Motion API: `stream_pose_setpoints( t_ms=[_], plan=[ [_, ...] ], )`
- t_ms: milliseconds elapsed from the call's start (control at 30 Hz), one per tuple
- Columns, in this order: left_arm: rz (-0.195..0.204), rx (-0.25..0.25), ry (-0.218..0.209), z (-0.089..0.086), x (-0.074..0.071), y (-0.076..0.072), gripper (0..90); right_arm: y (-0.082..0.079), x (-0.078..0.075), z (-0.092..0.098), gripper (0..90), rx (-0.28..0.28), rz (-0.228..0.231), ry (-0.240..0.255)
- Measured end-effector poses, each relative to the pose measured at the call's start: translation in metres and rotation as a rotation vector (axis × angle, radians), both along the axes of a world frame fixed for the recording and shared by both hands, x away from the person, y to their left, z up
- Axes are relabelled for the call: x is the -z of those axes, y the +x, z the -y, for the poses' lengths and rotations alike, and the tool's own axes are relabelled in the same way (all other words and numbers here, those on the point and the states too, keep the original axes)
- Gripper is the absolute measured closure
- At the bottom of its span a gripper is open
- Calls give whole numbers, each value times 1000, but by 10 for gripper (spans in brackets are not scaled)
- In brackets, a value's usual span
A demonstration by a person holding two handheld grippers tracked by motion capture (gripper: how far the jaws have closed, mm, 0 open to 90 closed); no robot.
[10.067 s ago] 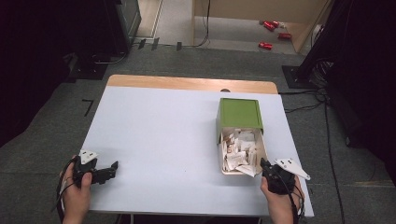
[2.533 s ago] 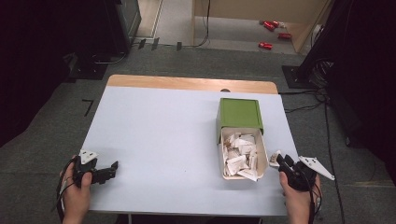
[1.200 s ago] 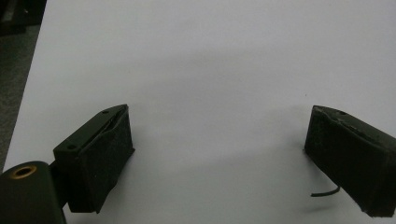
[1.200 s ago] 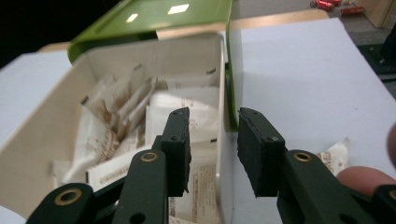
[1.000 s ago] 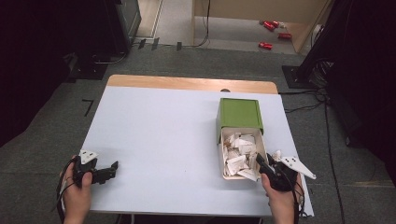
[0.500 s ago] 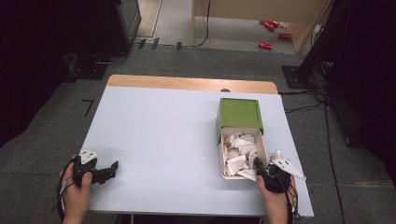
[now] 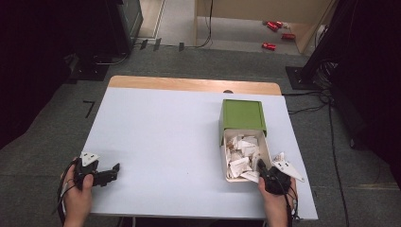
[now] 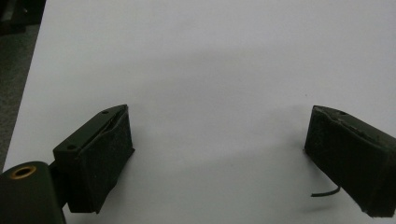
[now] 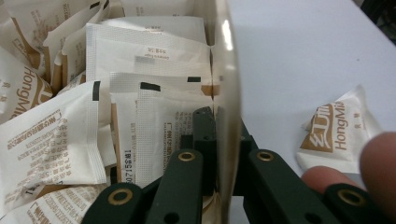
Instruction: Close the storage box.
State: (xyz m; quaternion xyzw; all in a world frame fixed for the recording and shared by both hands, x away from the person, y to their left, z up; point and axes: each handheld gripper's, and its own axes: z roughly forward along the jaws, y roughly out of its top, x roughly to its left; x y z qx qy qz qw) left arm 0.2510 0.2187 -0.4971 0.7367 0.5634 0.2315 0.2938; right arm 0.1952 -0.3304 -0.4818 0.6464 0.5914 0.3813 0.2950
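A green box [image 7: 243, 115] stands right of the table's middle, its pale drawer [image 7: 268, 152] pulled out toward me and full of white and brown sachets [image 7: 242, 156]. My right gripper [image 7: 261, 166] is at the drawer's near right corner. In the right gripper view its jaws [image 9: 224, 126] are closing tight on the drawer's translucent right wall [image 9: 227, 70], one inside among the sachets [image 9: 149, 60], one outside. My left gripper [image 7: 115, 169] rests near the table's front left corner, open [image 8: 219, 154] over bare tabletop.
One loose sachet [image 9: 338, 133] lies on the white table [image 7: 165, 142] just right of the drawer, near the person's fingertip [image 9: 378, 154]. The table's right edge is close by. A wooden strip [image 7: 189, 84] runs along the far edge.
My right gripper came in from the drawer's right side to its near right corner, sank a little, and its jaws closed onto the wall. My left gripper stayed put.
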Motion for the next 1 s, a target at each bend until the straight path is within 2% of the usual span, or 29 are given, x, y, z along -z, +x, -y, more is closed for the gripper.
stream_pose_setpoints(
  t_ms=[33, 267, 600, 633, 700, 867, 900, 1000],
  plan=[
    [0, 0, 0, 0, 0, 0, 80, 0, 0, -3, 893, 13, 8, -28],
    [0, 0, 0, 0, 0, 0, 80, 0, -1, -3, 897, 16, 9, -33],
    [0, 0, 0, 0, 0, 0, 80, 0, -3, -8, 900, 48, 71, -47],
    [0, 0, -1, 0, 0, 0, 80, 0, -2, -11, 900, 63, 92, -68],
    [0, 0, -1, 0, 0, 0, 80, 1, -2, -11, 900, 67, 107, -84],
    [0, 0, -1, 0, 0, 0, 80, 6, 1, -10, 900, 60, 107, -51],
    [0, 0, -1, 0, 0, 0, 80, 9, 2, -9, 900, 62, 101, -29],
    [1, -1, -1, 0, 0, 0, 80, 12, 3, -10, 900, 61, 104, -29]
  ],
)
